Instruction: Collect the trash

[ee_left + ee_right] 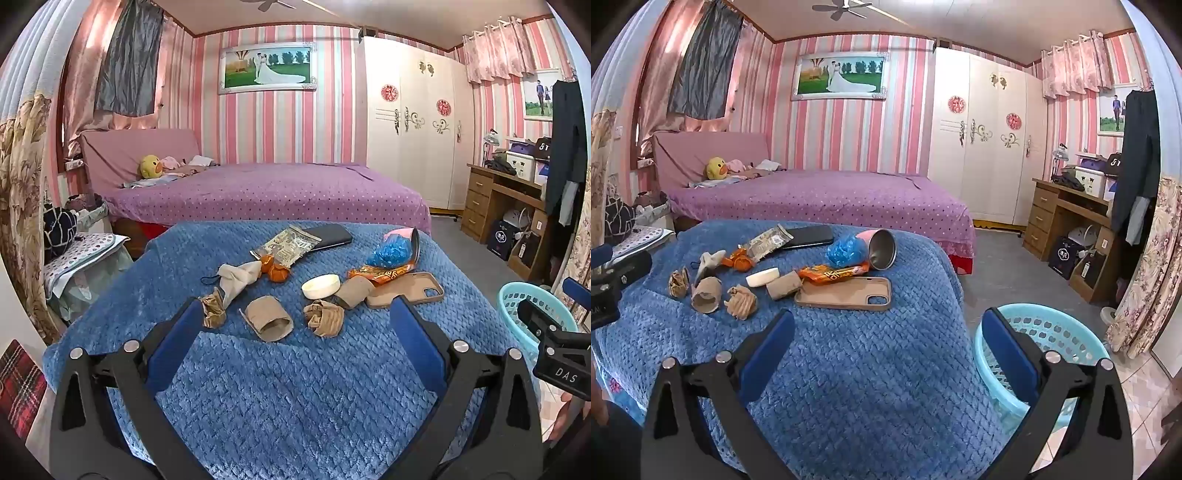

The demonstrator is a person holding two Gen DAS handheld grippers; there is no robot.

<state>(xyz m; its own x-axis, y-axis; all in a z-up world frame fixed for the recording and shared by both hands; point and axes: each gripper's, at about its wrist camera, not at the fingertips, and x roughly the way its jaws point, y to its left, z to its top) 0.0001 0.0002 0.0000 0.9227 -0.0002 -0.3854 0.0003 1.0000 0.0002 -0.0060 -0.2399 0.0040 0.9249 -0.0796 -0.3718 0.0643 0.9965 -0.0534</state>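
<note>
Trash lies scattered on a blue blanket (295,387): a cardboard roll (269,319), crumpled brown paper (325,317), a second paper wad (213,310), another roll (354,291), an orange wrapper (380,273) and a blue plastic bag (391,253). My left gripper (297,306) stands open just short of the nearest roll and wad, holding nothing. My right gripper (888,317) is open too, hovering over the blanket's right edge, with the roll (706,293) and wad (741,301) far to its left. A light blue basket (1052,332) stands on the floor under its right finger.
A tan phone case (846,293), black phone (809,236), white round lid (762,277), foil packet (766,242) and tipped pink cup (881,249) share the blanket. A purple bed (820,195) lies behind, with a wardrobe (990,147) and desk (1067,214) to the right.
</note>
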